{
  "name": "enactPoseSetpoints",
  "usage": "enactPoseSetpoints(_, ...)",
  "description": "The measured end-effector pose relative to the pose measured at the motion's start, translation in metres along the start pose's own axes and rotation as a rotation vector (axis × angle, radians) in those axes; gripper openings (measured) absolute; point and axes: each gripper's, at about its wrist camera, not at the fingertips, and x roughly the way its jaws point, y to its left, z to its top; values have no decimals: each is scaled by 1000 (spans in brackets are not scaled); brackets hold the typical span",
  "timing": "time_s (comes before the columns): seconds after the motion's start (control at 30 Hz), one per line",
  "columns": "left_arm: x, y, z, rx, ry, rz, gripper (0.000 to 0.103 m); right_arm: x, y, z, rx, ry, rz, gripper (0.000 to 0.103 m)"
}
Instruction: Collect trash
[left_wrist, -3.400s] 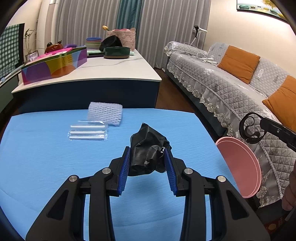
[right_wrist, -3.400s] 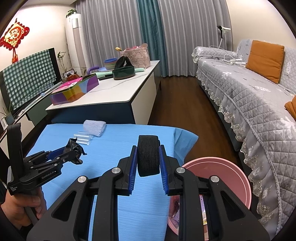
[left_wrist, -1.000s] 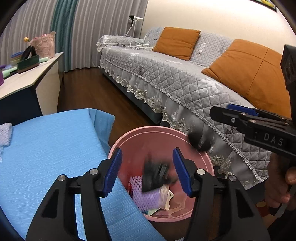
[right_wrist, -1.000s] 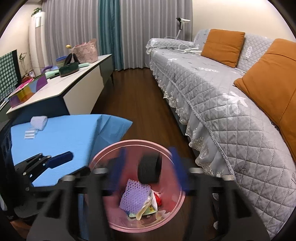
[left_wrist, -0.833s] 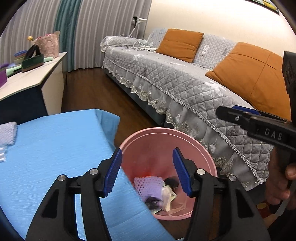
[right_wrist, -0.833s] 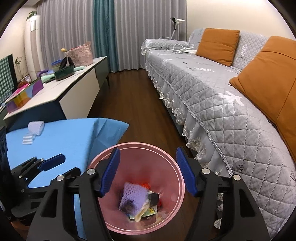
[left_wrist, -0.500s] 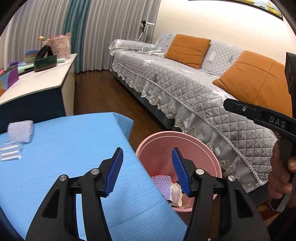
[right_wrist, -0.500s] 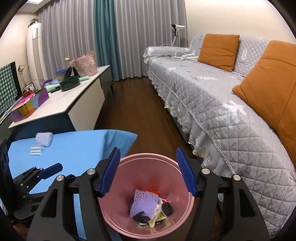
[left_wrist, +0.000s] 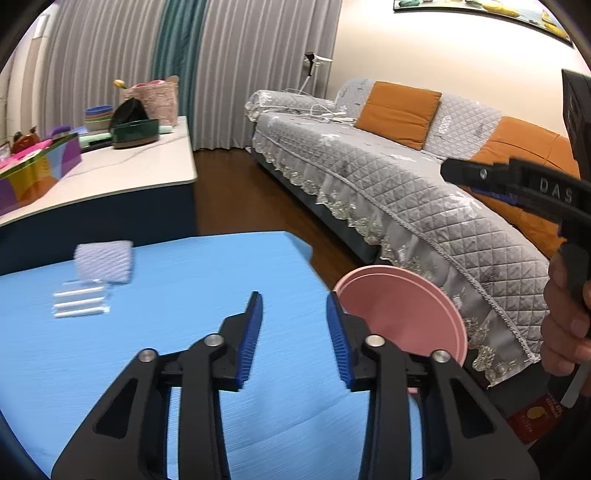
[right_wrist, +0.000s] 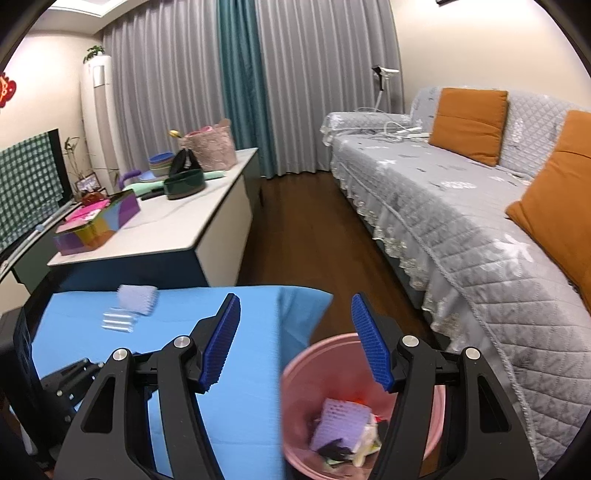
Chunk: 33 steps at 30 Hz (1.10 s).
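A grey quilted sofa (right_wrist: 461, 229) runs along the right of the room. In front lies a table under a blue cloth (left_wrist: 184, 295), with a pink bin (right_wrist: 295, 373) just off its right edge, holding a purple foam net (right_wrist: 340, 424) and other scraps. The left gripper (left_wrist: 294, 332) and right gripper (right_wrist: 295, 339) both gape wide, holding nothing. A white foam net (left_wrist: 104, 260) and packet of straws (left_wrist: 79, 303) sit on the cloth's far left.

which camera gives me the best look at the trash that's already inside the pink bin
The right wrist view: it looks down into the pink bin, showing a purple foam net atop crumpled scraps. The left wrist view shows only the bin's rim and inner wall, none of the contents.
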Motion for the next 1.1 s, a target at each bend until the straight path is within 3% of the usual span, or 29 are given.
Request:
enactPoseSetpoints(0.17, -11, 28, -6, -20, 3, 50, 24, 6, 30, 5, -2, -18, 61, 59)
enactPoseSetpoints(0.33, -18, 57, -10, -49, 4, 96, 20, 28, 60, 2, -16, 15, 123, 33)
enactPoseSetpoints(0.43, -21, 79, -14, -79, 9, 129, 16, 41, 75, 0, -10, 29, 159, 28)
enactPoseSetpoints(0.87, -15, 184, -27, -287, 30, 276, 14, 106, 119, -14, 1, 101, 262, 27)
enactPoseSetpoints(1.1, -5, 223, -30, -406, 31, 304, 14, 145, 142, -17, -3, 137, 319, 27)
